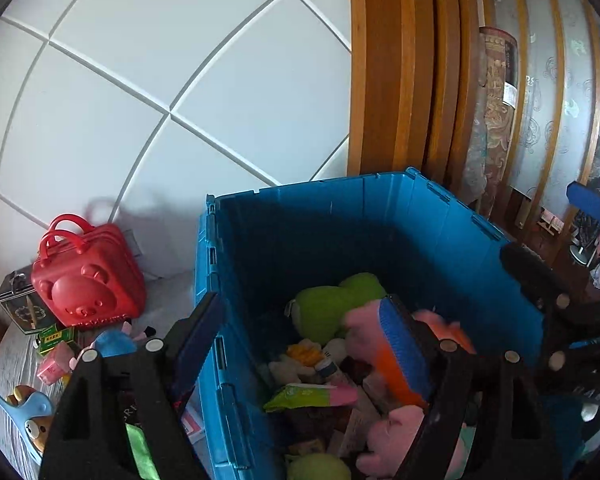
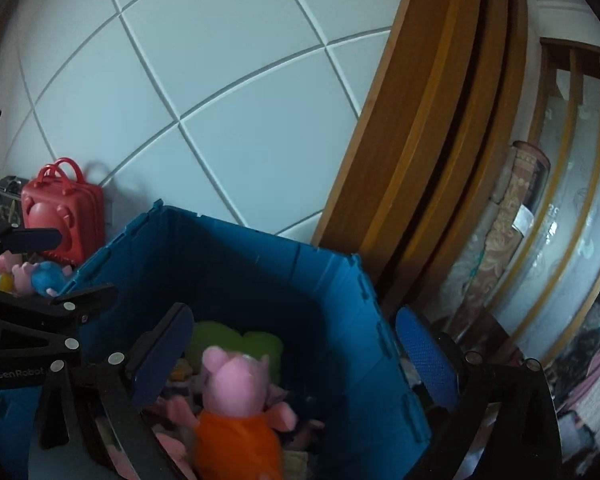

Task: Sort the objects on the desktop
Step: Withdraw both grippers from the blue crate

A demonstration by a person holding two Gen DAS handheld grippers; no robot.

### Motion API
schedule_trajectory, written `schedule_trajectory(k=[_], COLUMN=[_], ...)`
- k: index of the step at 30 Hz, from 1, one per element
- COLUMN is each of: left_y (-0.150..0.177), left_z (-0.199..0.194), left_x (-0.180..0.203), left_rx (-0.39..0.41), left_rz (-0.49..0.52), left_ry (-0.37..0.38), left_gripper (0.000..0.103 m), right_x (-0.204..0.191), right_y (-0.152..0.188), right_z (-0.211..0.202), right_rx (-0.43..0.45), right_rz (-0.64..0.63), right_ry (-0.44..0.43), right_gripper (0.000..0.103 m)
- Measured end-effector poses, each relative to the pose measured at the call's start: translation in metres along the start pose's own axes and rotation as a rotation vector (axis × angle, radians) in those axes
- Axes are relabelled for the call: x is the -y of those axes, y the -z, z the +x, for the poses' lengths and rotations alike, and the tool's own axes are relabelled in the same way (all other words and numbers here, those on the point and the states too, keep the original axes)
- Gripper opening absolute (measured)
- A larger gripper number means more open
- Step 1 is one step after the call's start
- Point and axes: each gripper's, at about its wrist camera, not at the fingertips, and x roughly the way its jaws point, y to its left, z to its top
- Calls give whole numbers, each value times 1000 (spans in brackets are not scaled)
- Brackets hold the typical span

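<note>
A blue plastic crate (image 1: 380, 208) holds several plush toys and packets, among them a green plush (image 1: 328, 304). My left gripper (image 1: 300, 340) is open over the crate's left wall, one finger outside and one inside. My right gripper (image 2: 296, 356) is open over the crate (image 2: 228, 272). A pink pig plush in an orange shirt (image 2: 236, 404) lies blurred between its fingers, touching neither. The same pig (image 1: 384, 332) shows in the left wrist view beside my left gripper's right finger.
On the table left of the crate stand a red bear-face case (image 1: 88, 280), a dark tin box (image 1: 18, 300), a blue and pink plush (image 1: 116, 340) and small packets. A white tiled wall stands behind. Wooden frames (image 1: 404, 80) and a rolled rug (image 1: 496, 112) are at the right.
</note>
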Motion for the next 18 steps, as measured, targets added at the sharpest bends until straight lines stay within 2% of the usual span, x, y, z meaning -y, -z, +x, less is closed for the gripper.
schedule_trajectory(k=[5,12,14,15,18], left_y=[13,40,49,53,66], left_z=[-24,-78,-94,-99,-117], left_x=[-5,-12,-17,-19,-27], left_rx=[25,93,115,124,164], left_rz=[20,46,46,45,47], left_ry=[33,83,102,101,87], left_gripper=[80,81,85,90,94], right_x=[10,12,9,7,0], right_y=[8,29,37,40,50], right_z=[-34,-87,-103,-110,-129], right_rx=[7,31,45,54,89], right_rz=[30,89,117,127,161], right_ry=[-11,-21,-22,-25,-41], right_gripper=[103,103,103,103,103])
